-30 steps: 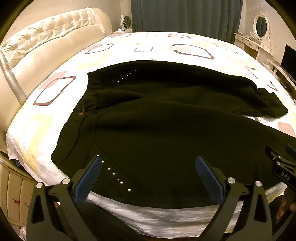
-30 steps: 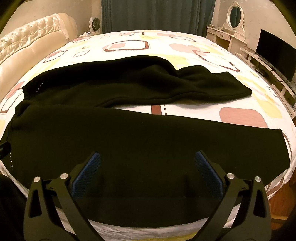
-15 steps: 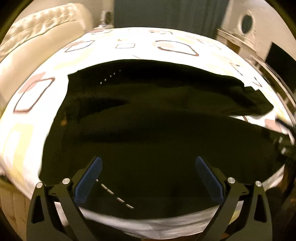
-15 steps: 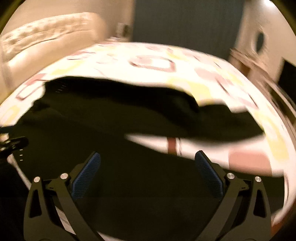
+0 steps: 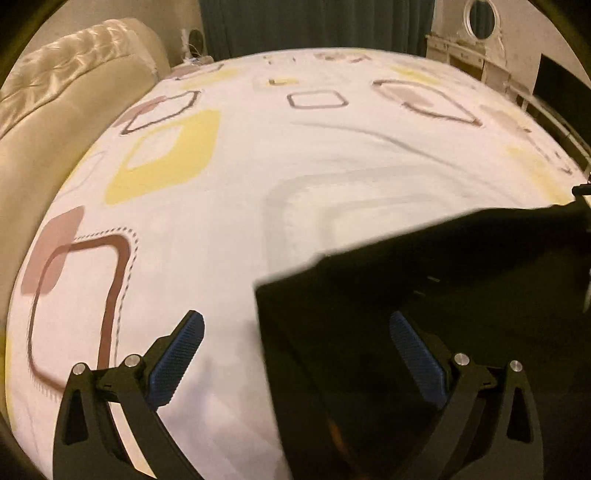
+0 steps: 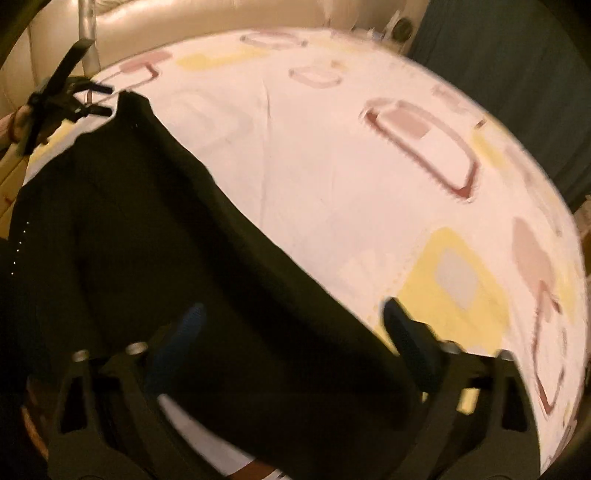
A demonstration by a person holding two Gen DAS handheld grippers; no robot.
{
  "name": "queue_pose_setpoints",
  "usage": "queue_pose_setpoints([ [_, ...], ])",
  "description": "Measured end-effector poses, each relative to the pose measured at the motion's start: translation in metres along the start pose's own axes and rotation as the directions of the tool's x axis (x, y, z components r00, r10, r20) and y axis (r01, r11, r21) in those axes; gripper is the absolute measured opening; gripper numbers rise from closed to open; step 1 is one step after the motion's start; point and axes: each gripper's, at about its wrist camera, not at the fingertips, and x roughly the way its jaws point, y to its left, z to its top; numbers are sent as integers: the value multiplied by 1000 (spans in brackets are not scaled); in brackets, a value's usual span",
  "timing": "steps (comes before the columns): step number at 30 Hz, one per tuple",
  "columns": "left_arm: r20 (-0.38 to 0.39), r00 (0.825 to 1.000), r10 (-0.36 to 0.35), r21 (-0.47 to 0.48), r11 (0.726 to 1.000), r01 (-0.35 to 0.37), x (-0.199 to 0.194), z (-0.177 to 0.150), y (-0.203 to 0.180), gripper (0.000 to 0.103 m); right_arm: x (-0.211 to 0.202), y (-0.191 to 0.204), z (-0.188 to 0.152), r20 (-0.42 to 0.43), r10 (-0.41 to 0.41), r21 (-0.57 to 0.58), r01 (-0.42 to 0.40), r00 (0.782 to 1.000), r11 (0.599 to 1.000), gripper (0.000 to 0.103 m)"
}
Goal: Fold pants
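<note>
Both cameras swung apart; left gripper (image 5: 295, 354) wide open over pants (image 5: 424, 314) corner; right gripper (image 6: 291, 332) wide open above pants.

Left wrist cam: low, close over near edge of bed w/ white sheet printed in yellow/brown squares (image 5: 229, 206), facing across it toward dark teal curtain (image 5: 314, 26); padded cream headboard (image 5: 66, 103) on left. Right wrist cam: also low and close, angled leftward toward the headboard (image 6: 221, 33); curtain (image 6: 517, 74) on right. Both views share the sheet (image 6: 351, 166) and black fabric pants (image 5: 424, 314) (image 6: 166, 240). Both blurred.
</note>
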Motion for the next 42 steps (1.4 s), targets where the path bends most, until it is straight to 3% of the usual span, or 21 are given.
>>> queue_pose_setpoints([
  [2, -5, 1000, -23, -2, 1000, 23, 12, 7, 8, 99, 14, -8, 7, -49, 26, 5, -26, 998, 1000, 68],
  [6, -4, 990, -139, 9, 990, 139, 22, 13, 16, 99, 31, -13, 10, -110, 96, -17, -98, 989, 995, 62],
  [9, -44, 984, -175, 69, 982, 178, 28, 14, 7, 98, 38, -16, 5, -165, 133, 0, -135, 977, 991, 22],
  [11, -81, 971, -223, 102, 968, 231, 31, 14, 0, 88, 39, -17, 3, -190, 171, 20, -171, 967, 985, 17],
  [12, -101, 961, -257, 111, 957, 268, 31, 13, -5, 67, 38, -20, 2, -191, 184, 24, -183, 964, 983, 15],
  [14, -131, 952, -275, 100, 952, 289, 38, 17, 0, 57, 34, -22, 2, -183, 204, 44, -199, 962, 979, 13],
  [15, -132, 947, -292, 94, 948, 305, 36, 17, 0, 43, 33, -24, 2, -177, 213, 59, -206, 961, 977, 12],
  [16, -139, 941, -309, 88, 942, 323, 38, 20, 2, 41, 33, -26, 3, -172, 212, 64, -204, 962, 977, 12],
  [20, -138, 941, -309, 62, 945, 320, 31, 24, 5, 38, 16, -17, 4, -148, 151, 38, -147, 977, 988, 11],
  [26, 12, 945, -326, 50, 944, 325, -34, 30, 10, 37, -30, 2, 2, -31, 14, -37, -15, 999, 999, 11],
  [30, 102, 939, -327, 87, 944, 319, -78, 35, -4, 37, -81, 22, -15, 77, -118, -68, 123, 990, 990, 10],
  [34, 143, 938, -317, 123, 946, 301, -112, 10, -23, 37, -113, 55, -44, 144, -198, -95, 213, 969, 972, 10],
  [38, 118, 946, -300, 122, 950, 286, -128, -35, -25, 37, -121, 106, -83, 151, -245, -169, 269, 958, 948, 10],
  [42, 75, 953, -293, 81, 954, 287, -132, -85, -29, 37, -112, 146, -119, 136, -226, -201, 250, 965, 947, 10],
])
